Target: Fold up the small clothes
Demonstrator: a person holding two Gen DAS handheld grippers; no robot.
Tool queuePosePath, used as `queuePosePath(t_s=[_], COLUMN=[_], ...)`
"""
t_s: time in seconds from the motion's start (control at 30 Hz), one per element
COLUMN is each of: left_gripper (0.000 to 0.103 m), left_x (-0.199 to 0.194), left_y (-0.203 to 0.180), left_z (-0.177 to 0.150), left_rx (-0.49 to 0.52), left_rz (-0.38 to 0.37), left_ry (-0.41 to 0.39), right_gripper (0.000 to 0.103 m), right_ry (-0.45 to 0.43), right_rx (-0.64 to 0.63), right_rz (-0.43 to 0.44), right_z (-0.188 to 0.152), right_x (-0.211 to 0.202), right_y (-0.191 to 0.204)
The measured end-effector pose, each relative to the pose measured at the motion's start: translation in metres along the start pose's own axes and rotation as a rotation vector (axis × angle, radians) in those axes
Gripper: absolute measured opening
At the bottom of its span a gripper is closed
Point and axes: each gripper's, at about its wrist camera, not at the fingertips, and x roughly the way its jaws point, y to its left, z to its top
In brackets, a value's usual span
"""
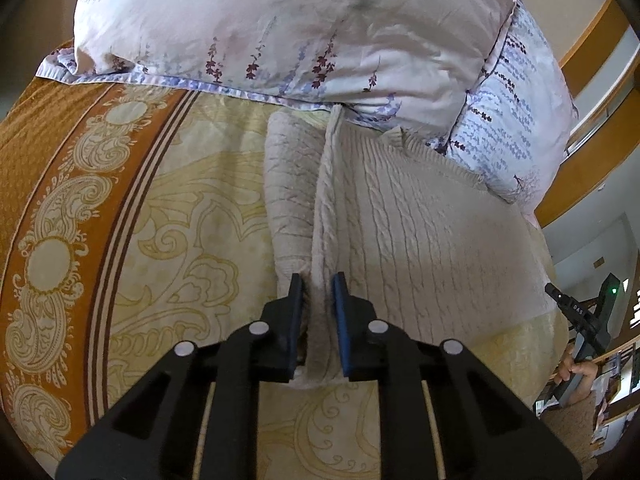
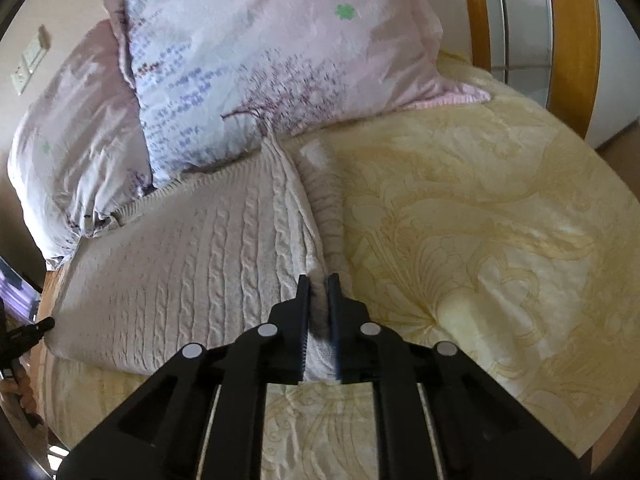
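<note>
Cable-knit cream sweater (image 1: 420, 220), raised ridged folds clamped between left gripper (image 1: 318, 280) and right gripper (image 2: 319, 280) fingers.

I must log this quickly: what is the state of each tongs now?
Left tongs: closed on the left edge of the knitted sweater.
Right tongs: closed on its right edge.

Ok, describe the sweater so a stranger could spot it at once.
Start at the bed with its pale yellow patterned cover. In front of the two floral pillows lies the sweater, each side edge pinched by a gripper, left and right. It is the only knit there: cream, ribbed with cable rows, unlike the smooth printed fabrics around it.
</note>
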Motion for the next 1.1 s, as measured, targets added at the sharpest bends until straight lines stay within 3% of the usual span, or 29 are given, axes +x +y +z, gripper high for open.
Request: queuePosePath(t_s=[0.07, 0.17, 0.2, 0.23, 0.53, 0.6, 0.8, 0.9, 0.97, 1.03, 1.1], left_gripper=[0.017, 0.023, 0.024, 0.024, 0.013, 0.006, 0.006, 0.008, 0.009, 0.017, 0.041], left_x=[0.0, 0.001, 0.001, 0.001, -0.003, -0.006, -0.002, 0.004, 0.003, -0.004, -0.014], left_y=[0.001, 0.004, 0.004, 0.003, 0.012, 0.014, 0.015, 0.012, 0.012, 0.013, 0.013], left_z=[0.0, -0.001, -0.002, -0.002, 0.001, -0.001, -0.005, -0.006, -0.005, -0.004, -0.001], left_rx=[-0.004, -0.032, -0.034, -0.032, -0.042, -0.039, -0.027, -0.018, -0.021, -0.03, -0.034], left_rz=[-0.004, -0.022, -0.022, -0.021, -0.053, -0.06, -0.053, -0.047, -0.056, -0.066, -0.053], left_ry=[0.0, 0.01, 0.01, 0.013, 0.026, 0.028, 0.033, 0.042, 0.039, 0.015, -0.022], right_gripper=[0.027, 0.029, 0.024, 0.009, 0.008, 0.008, 0.008, 0.009, 0.011, 0.03, 0.044], right_ry=[0.003, 0.002, -0.003, -0.01, -0.042, -0.033, 0.019, -0.004, -0.006, -0.013, -0.054], right_rx=[-0.008, -0.034, -0.039, -0.038, 0.024, 0.031, 0.016, 0.001, -0.02, -0.022, -0.021], right_rz=[-0.004, -0.015, -0.016, -0.014, 0.027, 0.021, -0.065, -0.103, -0.133, -0.163, -0.182], right_z=[-0.001, -0.003, -0.004, -0.005, -0.011, -0.014, -0.026, -0.026, -0.023, -0.017, -0.013], right_x=[0.002, 0.004, 0.004, 0.003, -0.02, -0.022, -0.009, -0.006, -0.004, -0.006, -0.013], right_y=[0.001, 0.005, 0.005, 0.005, 0.001, 0.0, -0.002, 0.003, 0.007, 0.01, 0.013])
